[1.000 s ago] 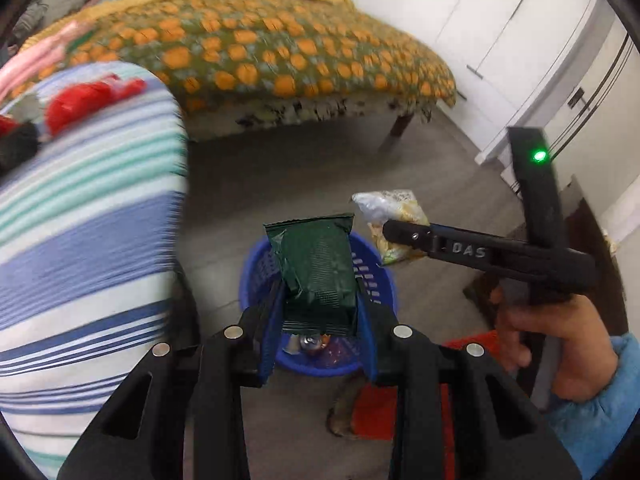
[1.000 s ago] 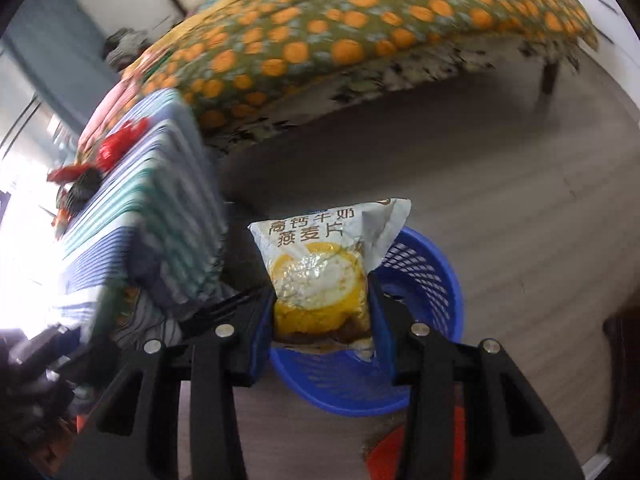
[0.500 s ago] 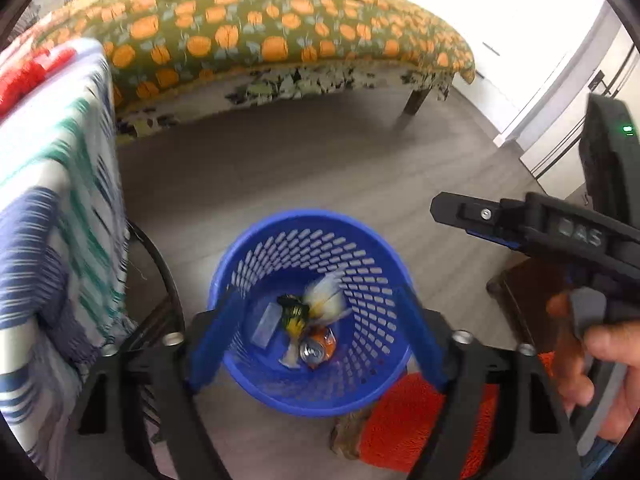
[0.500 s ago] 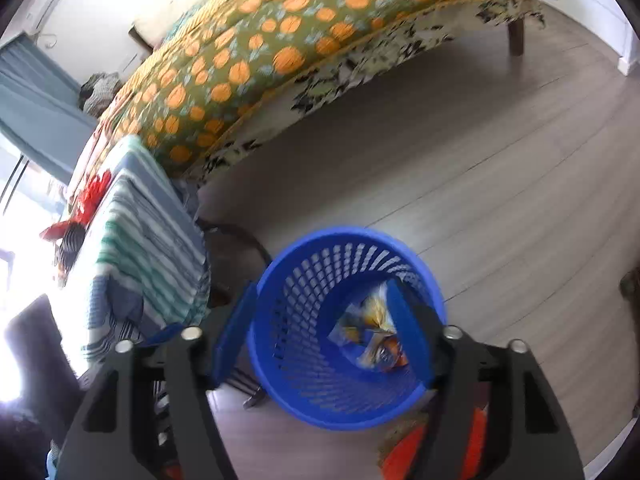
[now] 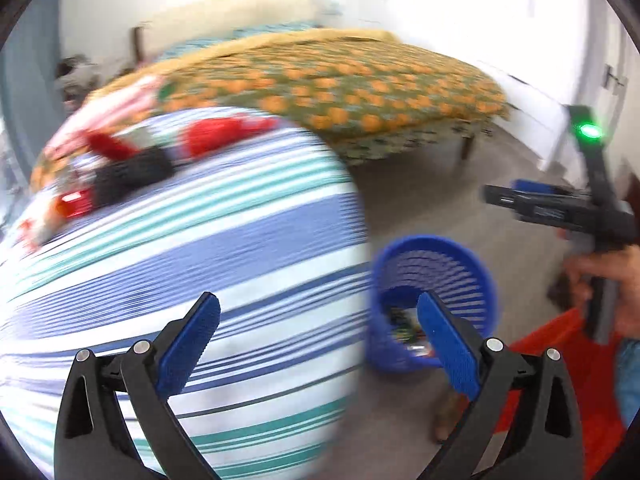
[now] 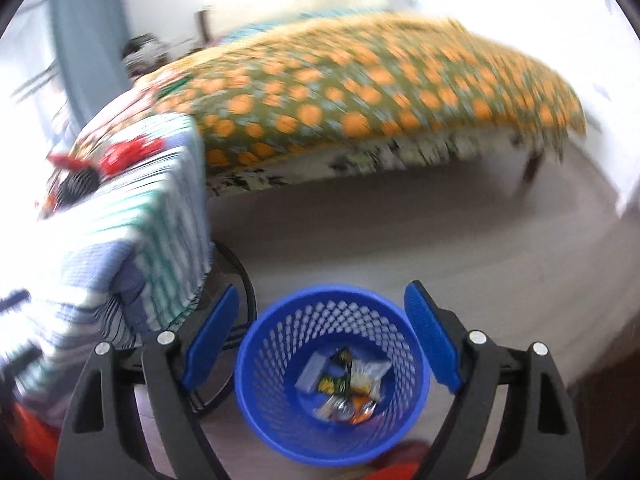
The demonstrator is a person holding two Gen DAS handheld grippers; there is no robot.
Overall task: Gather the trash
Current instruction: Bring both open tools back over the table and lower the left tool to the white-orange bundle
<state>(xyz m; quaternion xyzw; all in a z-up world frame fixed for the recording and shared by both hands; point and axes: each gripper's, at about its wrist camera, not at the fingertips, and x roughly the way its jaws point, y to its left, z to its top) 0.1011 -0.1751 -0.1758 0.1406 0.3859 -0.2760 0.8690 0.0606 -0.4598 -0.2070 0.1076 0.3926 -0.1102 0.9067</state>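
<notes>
Both views blurred. Left gripper (image 5: 318, 318) fingers wide, holding nothing, above the striped bench (image 5: 200, 248) edge. Right gripper (image 6: 320, 320) fingers wide, empty, directly over the blue basket (image 6: 256, 384) on the floor (image 6: 400, 232). Trash wrappers (image 6: 346, 380) lie in the basket bottom.

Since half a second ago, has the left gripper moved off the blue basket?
Yes. The left gripper, open and empty, has swung left: the blue basket that sat between its fingers now lies right, and the striped tablecloth fills its view.
</notes>
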